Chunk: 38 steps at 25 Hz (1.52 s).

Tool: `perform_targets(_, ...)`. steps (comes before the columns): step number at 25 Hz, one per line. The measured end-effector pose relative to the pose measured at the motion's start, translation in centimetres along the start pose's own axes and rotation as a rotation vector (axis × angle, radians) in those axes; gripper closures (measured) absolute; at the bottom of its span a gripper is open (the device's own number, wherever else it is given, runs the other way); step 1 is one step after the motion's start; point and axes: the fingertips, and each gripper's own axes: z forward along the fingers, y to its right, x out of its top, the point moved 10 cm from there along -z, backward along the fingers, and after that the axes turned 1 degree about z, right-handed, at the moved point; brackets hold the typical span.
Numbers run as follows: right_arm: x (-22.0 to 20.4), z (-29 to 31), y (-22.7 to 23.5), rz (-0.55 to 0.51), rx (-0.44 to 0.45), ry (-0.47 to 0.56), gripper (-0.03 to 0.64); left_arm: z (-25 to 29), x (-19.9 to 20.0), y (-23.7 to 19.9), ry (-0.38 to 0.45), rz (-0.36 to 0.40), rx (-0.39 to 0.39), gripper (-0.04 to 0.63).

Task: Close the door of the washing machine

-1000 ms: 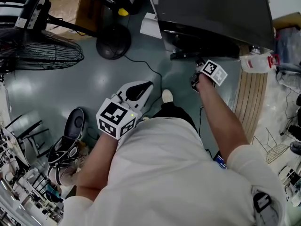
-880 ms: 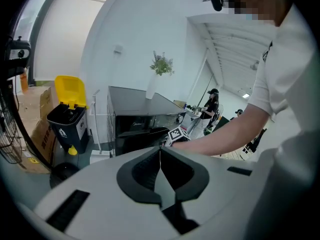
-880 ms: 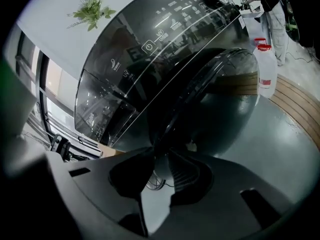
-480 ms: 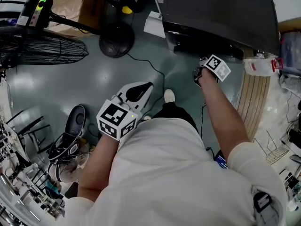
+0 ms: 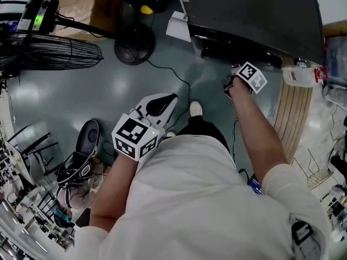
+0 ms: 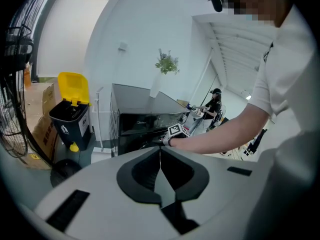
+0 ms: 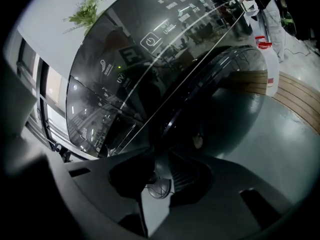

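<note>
While your right gripper reaches toward the washing machine at the upper right of the head view, your left gripper hangs at the centre left of that view, well apart from the machine. Its jaws are pressed together on nothing, which suits a hand with no part in this step. The door fills the right gripper view as a glossy dark panel with a round bulge, just ahead of the jaws. A straight edge running to the upper right suggests it is not yet flush with the machine's front, though I cannot be sure. Your right jaws stand a narrow way apart, and nothing solid shows between them, only the door's shine. That fits a push more than a pinch: you seem placed at the door's face so the tips can press it home. Whether they already touch it, no view shows.
</note>
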Motion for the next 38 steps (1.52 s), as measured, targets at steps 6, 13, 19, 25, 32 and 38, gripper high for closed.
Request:
perform_targets(6, 0.2, 0.3, 0.2, -0.002, 0.02, -0.002, 0.523, 0.1, -0.1, 0.1, -0.003, 0.002, -0.005, 0.577)
perform_targets(13, -0.1, 0.3, 0.1, -0.01, 0.013, -0.005, 0.522, -0.5, -0.7, 0.3, 0.008, 0.0, -0.006, 0.577)
perform_targets(19, 0.0, 0.0, -0.2, -0.051, 0.003, -0.024, 0.52, -0.9, -0.9, 1.1, 0.018, 0.012, -0.023, 0.577)
perform_targets(25, 0.1, -1.6, 0.1, -0.135, 0.029, -0.064, 0.503, -1.8, -1.9, 2.0, 0.034, 0.028, -0.044, 0.577)
perform_targets(32, -1.5, -5.6, -0.9, -0.332, 0.02, -0.095, 0.524, -3.8, -3.4, 3.2, 0.063, 0.037, -0.078, 0.577)
perform_targets(38, -3.1, -10.0, -2.8, -0.491, 0.033, -0.091, 0.557, -6.1, -4.6, 4.0, 0.091, 0.059, -0.101, 0.577)
